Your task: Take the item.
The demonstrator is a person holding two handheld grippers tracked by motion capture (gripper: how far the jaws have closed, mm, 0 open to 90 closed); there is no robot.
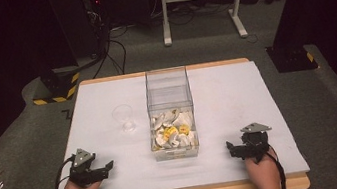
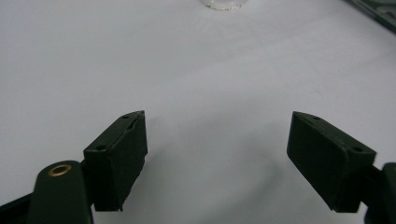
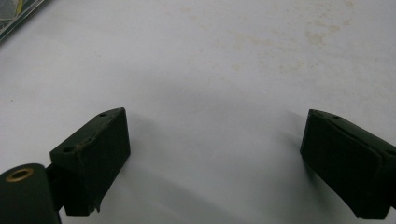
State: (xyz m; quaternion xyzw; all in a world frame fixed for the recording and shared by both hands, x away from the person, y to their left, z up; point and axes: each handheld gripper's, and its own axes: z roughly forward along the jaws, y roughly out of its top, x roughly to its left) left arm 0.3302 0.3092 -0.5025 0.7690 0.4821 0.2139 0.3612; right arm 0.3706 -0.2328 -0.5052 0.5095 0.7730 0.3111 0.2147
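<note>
Clear box (image 1: 168, 94) stands between 2 spread, empty hand-held grippers.

I count one worktop (image 1: 236, 155) before me, and on it one clear plastic box (image 1: 169, 99) and one clear stemmed glass (image 1: 124, 117). The box holds a heap of white pieces (image 1: 174, 128), too jumbled to number; two look yellow-marked. I hold two hand-held grippers: left hand-held gripper (image 1: 108, 166), right hand-held gripper (image 1: 230, 147).

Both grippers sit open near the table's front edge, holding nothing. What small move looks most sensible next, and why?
Probably ease the left gripper forward toward the clear cup. Its jaws are spread and empty, the cup stands upright just ahead of it beside the clear box of small packets, and the right gripper is farther off.
</note>
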